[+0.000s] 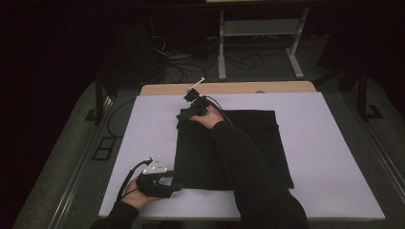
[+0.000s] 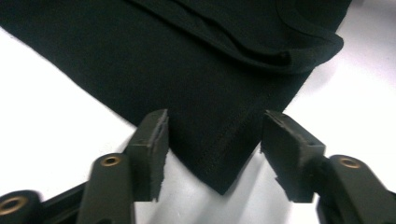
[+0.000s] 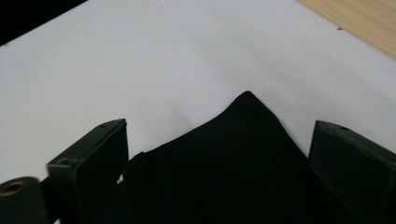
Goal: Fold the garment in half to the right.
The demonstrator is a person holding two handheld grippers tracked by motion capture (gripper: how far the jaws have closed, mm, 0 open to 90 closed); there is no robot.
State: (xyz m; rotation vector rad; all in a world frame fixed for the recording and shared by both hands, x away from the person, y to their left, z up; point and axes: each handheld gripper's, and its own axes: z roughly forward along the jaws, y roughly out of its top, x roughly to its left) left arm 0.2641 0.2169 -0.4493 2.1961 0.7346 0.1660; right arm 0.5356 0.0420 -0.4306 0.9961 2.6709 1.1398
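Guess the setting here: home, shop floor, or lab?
Probably a lab or data-collection room. A white board covers the wooden table, loose cables run over the carpeted floor, a metal stand sits behind, and the surroundings are dark. Handheld grippers work a black cloth.

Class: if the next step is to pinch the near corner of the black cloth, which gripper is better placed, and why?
The left gripper. Its open fingers already straddle the near left corner of the flat black fabric cloth. The right gripper is open at the far left corner, farther from the person.
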